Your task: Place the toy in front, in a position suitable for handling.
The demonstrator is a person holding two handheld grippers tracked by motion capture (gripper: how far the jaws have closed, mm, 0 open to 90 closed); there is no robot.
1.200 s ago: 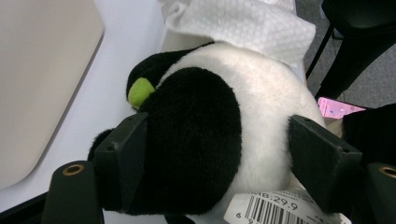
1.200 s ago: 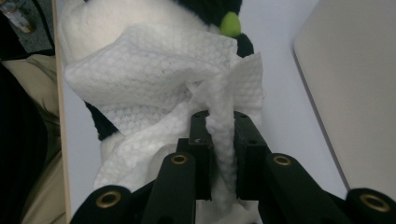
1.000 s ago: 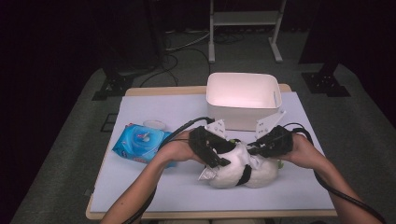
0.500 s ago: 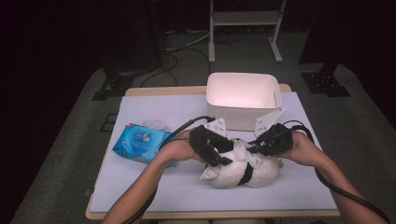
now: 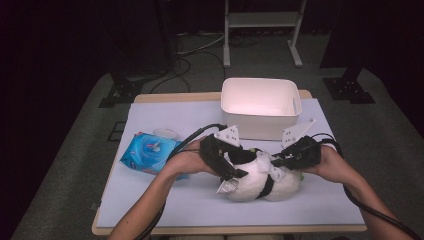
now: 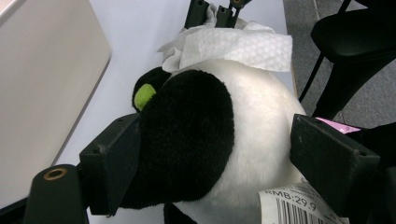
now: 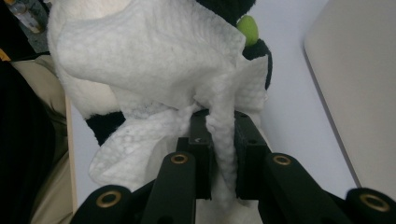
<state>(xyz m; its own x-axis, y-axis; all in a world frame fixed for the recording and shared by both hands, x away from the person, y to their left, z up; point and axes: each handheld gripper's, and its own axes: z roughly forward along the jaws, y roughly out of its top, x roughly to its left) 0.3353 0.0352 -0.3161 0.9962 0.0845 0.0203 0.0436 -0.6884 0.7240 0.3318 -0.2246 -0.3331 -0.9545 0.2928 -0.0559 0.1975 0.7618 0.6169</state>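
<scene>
- Plush panda (image 5: 260, 177) lies on the desk (image 5: 165, 200), near-centre, just in front of the white bin (image 5: 260, 107); a price tag hangs off its near-left end.
- Left gripper (image 5: 227, 167): jaws have just been opening. In the left gripper view they stand wide on either side of the toy's black patch (image 6: 187, 140); the left pad looks to be at the fur, the right one apart from it. So: straddling, not clamped.
- Right gripper (image 5: 280, 159): jaws nearly closed, pinching a twisted bit of white wipe (image 7: 219, 135); the rest of the sheet is draped over the toy's top.
- Vs a sec ago, hands and toy sit in about the same spot; only the left grip has eased.
- Read: left is letting go of its steadying hold, prob. to re-grip or turn the toy, while right keeps the wipe on it; wiping looks mid-way.
- Blue wipe pack (image 5: 150, 150) at left, well apart, untouched.
</scene>
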